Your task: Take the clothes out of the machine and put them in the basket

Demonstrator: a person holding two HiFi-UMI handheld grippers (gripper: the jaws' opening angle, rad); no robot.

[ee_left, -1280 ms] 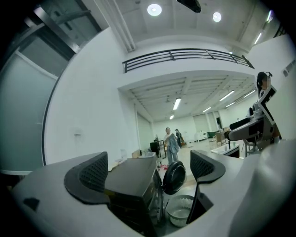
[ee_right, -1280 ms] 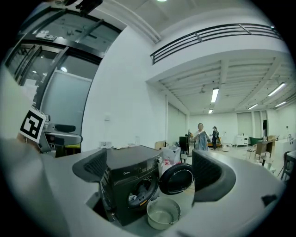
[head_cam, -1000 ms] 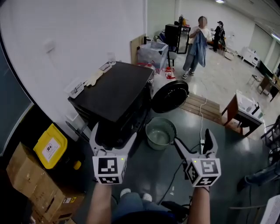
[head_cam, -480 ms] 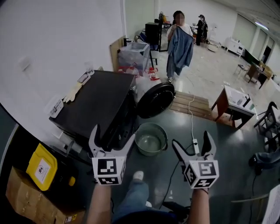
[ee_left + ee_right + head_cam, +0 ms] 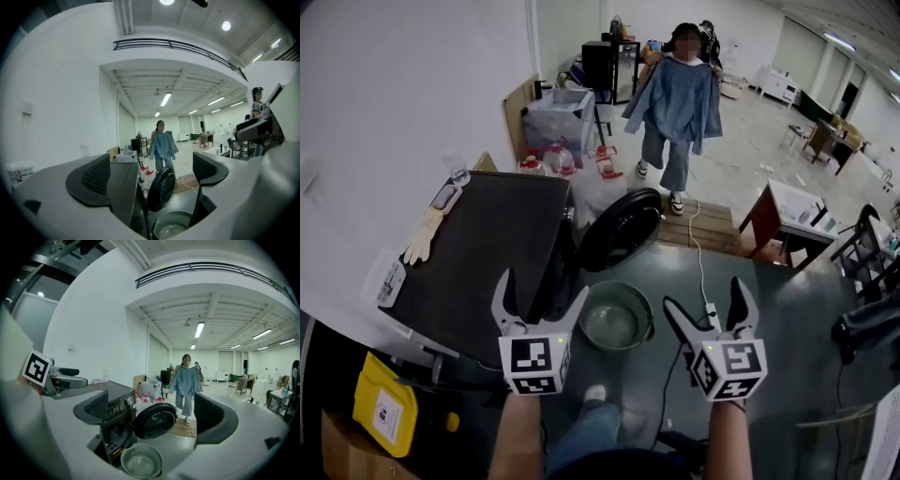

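The black washing machine (image 5: 487, 253) stands at the left with its round door (image 5: 619, 230) swung open. A grey-green basket (image 5: 614, 319) sits on the floor in front of it and looks empty. My left gripper (image 5: 542, 291) is open and empty, held above the machine's front edge. My right gripper (image 5: 705, 298) is also open and empty, to the right of the basket. In the right gripper view the drum opening (image 5: 115, 434) is dark, so I see no clothes inside; the basket (image 5: 140, 460) lies below the door (image 5: 154, 420). The left gripper view shows the door (image 5: 161, 187) and basket (image 5: 171, 227) edge-on.
A person (image 5: 675, 94) holding up a blue garment stands beyond the door. A white glove (image 5: 422, 239) lies on the machine top. A cable (image 5: 698, 272) runs over the floor to a wooden pallet (image 5: 703, 225). A yellow container (image 5: 384, 412) is at the lower left, a small table (image 5: 787, 216) at the right.
The person with the blue garment has walked closer to the machine. My view has shifted, so the machine sits further left. Both grippers stay open, held the same way.
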